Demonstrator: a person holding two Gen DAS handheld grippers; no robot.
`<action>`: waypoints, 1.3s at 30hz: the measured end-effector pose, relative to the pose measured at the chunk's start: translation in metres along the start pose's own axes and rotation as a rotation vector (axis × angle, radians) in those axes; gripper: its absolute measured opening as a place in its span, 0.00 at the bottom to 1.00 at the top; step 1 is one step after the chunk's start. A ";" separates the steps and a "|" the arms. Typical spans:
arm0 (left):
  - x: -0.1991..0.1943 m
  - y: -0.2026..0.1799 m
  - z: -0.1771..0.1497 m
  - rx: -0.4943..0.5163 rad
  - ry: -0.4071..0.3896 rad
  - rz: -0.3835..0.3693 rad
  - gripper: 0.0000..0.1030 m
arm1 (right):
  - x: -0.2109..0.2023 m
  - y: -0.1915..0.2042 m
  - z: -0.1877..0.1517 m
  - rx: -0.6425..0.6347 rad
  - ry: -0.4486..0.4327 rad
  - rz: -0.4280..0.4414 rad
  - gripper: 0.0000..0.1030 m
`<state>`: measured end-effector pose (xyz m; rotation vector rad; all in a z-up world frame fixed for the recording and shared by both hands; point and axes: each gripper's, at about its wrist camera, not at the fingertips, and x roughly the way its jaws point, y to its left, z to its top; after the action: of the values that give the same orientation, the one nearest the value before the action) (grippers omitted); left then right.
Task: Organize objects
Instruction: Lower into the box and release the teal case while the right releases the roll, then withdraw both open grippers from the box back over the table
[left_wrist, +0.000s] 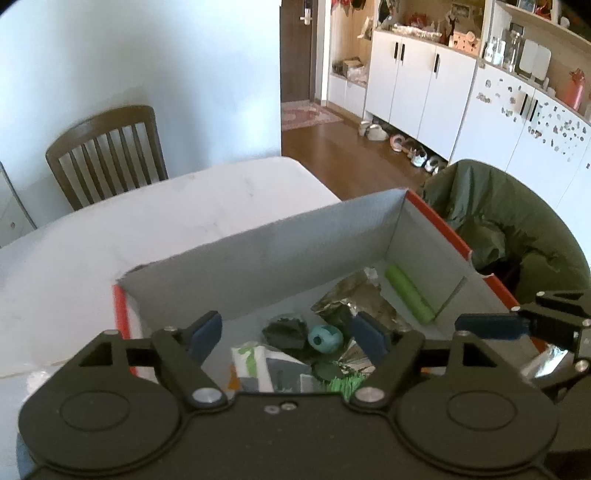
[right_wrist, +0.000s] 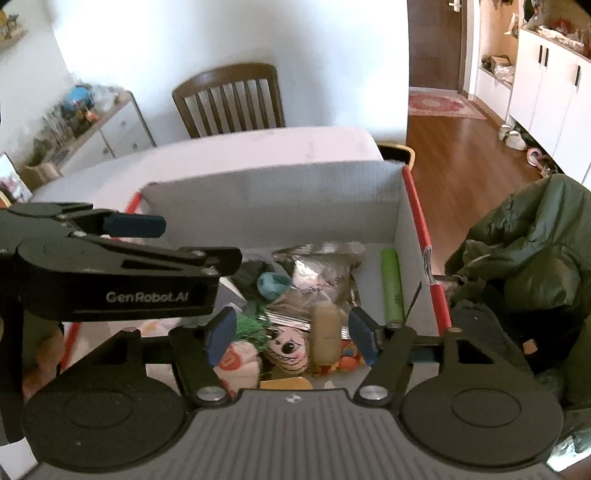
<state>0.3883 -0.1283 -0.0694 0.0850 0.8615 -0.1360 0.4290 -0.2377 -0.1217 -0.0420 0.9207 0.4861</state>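
Observation:
A cardboard box (left_wrist: 295, 258) with grey walls and a red rim stands on the white table (left_wrist: 184, 206). It holds a green cylinder (left_wrist: 408, 293), a foil bag (left_wrist: 351, 299), a teal ball (left_wrist: 325, 338), a dark lump (left_wrist: 286, 332) and a white-green packet (left_wrist: 258, 363). My left gripper (left_wrist: 288, 334) hangs open over the box's near end, holding nothing. In the right wrist view my right gripper (right_wrist: 291, 334) is open above a beige roll (right_wrist: 325, 336), a painted doll face (right_wrist: 288, 349) and green tinsel (right_wrist: 251, 328). The green cylinder (right_wrist: 393, 288) lies by the right wall.
A wooden chair (left_wrist: 107, 151) stands behind the table. A green jacket (left_wrist: 509, 229) drapes over a seat right of the box. White cabinets (left_wrist: 417, 85) and shoes (left_wrist: 417, 155) line the far wall. A low sideboard (right_wrist: 92, 129) with clutter is at the left.

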 end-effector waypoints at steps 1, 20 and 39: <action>-0.004 0.001 0.000 -0.002 -0.005 0.002 0.77 | -0.003 0.001 0.000 0.002 -0.007 0.003 0.65; -0.081 0.047 -0.024 -0.067 -0.122 0.026 0.99 | -0.052 0.031 -0.007 -0.025 -0.120 0.041 0.78; -0.138 0.156 -0.080 -0.189 -0.184 0.024 0.99 | -0.051 0.148 0.010 -0.092 -0.145 0.101 0.78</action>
<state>0.2638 0.0480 -0.0133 -0.0929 0.6856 -0.0382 0.3481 -0.1232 -0.0509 -0.0435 0.7608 0.6174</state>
